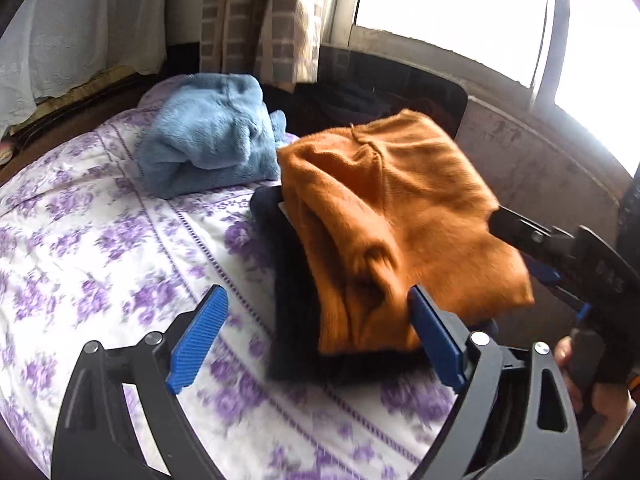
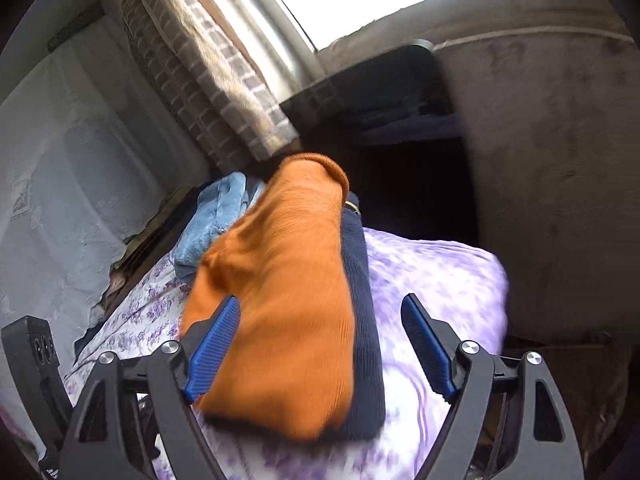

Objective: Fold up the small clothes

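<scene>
Two grippers, left and right, both spread wide, gripping nothing. Orange sweater atop navy garment on floral sheet; blue fleece at 11 o'clock. Risk: right's near pad, seemingly touching, drags orange fold loose.

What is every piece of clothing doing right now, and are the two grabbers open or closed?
Orange sweater: folded, lying on top of the dark garment.
Dark navy garment: folded flat on the bed, under the orange one.
Blue fluffy garment: bundled up, lying apart, farther back on the bed.
Left gripper: open, holding nothing.
Right gripper: open, holding nothing.
Floral bedsheet: spread over the bed.
</scene>
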A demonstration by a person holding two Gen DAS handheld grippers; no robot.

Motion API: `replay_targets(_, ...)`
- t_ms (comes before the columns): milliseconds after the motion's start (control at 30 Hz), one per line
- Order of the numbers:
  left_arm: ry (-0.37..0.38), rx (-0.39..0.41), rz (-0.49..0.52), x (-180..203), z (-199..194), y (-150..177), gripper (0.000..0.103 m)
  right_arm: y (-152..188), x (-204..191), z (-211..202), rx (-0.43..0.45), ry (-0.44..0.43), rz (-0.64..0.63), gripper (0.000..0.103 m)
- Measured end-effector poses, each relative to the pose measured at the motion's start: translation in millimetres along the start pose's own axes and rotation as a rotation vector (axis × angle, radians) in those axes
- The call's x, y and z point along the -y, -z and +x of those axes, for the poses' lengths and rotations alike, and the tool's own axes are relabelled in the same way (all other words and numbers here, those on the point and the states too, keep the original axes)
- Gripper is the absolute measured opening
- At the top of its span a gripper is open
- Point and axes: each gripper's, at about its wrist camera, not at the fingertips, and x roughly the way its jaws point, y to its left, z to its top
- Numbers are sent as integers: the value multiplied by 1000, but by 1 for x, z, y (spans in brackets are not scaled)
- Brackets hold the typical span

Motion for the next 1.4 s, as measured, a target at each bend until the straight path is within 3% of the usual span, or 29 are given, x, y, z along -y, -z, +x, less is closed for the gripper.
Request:
replay_targets(267,6,43,-38,-15,-64,18,92,41,-52,-87,82,205,-156,99)
replay_targets(433,-70,108,20,-7,-108,34,95,59,-75,-130,115,250,-213,99)
replay_targets(567,-90,150,54,-1,-137,45,98,69,-88,-145,123,290,-250,99)
replay_targets(833,-144,176,90,11,-158,58,98,83,-86,-150,105,246,-291,99)
replay_targets(1400,-118,134,116,23,-148,67,98,83,-77,-152,108,219,-283,99)
